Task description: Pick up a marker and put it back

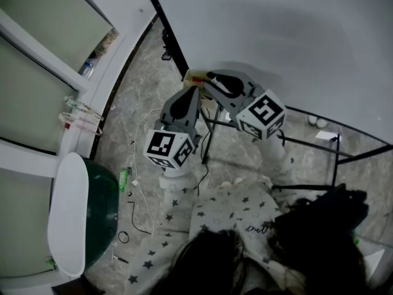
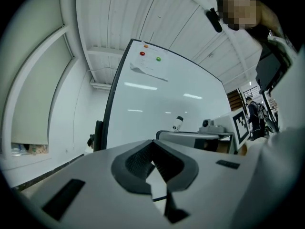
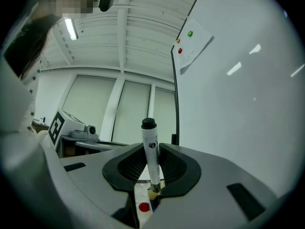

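Observation:
A white marker (image 3: 151, 151) with a black cap stands upright between the pads of my right gripper (image 3: 151, 175), which is shut on its lower end. Right under it is a yellowish holder (image 3: 143, 204) with a red dot, and the same holder (image 1: 195, 77) sits at the whiteboard's (image 1: 276, 29) lower corner. My right gripper (image 1: 212, 78) is at that corner. My left gripper (image 1: 193, 91) is just beside it, jaws together and empty. In the left gripper view, that gripper (image 2: 155, 168) looks at the whiteboard (image 2: 157, 104), with the held marker (image 2: 177, 123) to the right.
A paper with red (image 2: 142, 53) and green (image 2: 158, 59) magnets hangs high on the board. Black stand legs (image 1: 319, 146) run under the board. Cables lie on the marbled floor (image 1: 141, 189). A green bin with a white lid (image 1: 86, 214) stands at the left by the windows.

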Demonstrator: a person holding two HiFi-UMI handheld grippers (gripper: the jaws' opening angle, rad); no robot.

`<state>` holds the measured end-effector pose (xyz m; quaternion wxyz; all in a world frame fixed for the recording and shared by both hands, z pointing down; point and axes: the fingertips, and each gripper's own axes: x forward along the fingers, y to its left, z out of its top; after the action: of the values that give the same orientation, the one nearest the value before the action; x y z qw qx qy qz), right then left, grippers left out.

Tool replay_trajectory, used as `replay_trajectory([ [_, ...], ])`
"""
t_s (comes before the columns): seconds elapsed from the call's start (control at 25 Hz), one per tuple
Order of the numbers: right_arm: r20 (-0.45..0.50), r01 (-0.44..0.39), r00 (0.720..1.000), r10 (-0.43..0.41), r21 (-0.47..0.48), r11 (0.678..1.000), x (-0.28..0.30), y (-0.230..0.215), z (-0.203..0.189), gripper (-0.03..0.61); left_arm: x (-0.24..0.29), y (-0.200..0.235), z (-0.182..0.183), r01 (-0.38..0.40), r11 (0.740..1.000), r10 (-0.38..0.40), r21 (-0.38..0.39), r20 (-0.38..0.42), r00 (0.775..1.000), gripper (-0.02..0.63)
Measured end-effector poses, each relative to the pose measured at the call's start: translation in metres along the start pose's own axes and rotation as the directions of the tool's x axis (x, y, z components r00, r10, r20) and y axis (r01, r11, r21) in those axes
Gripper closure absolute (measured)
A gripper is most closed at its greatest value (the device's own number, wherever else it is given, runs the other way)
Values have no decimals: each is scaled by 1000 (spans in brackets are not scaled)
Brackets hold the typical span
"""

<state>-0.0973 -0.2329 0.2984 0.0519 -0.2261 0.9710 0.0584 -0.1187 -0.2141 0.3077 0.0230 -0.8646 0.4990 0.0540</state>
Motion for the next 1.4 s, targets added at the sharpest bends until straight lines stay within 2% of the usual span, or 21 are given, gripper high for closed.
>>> replay_trajectory([
  [0.52, -73, 17, 997, -15, 25, 1000, 16, -11, -49, 497, 3, 17, -28, -38, 999, 38, -20, -23, 999, 614],
  [1.12, -153, 34, 988, -29, 33, 999, 17, -15, -99, 497, 14, 24, -68, -39, 998, 35, -39, -88, 996, 614],
  [1.4, -185, 37, 982, -30, 38, 999, 16, -14, -118, 497, 15, 27, -75, -44, 998, 39, -49, -100, 994, 614],
])
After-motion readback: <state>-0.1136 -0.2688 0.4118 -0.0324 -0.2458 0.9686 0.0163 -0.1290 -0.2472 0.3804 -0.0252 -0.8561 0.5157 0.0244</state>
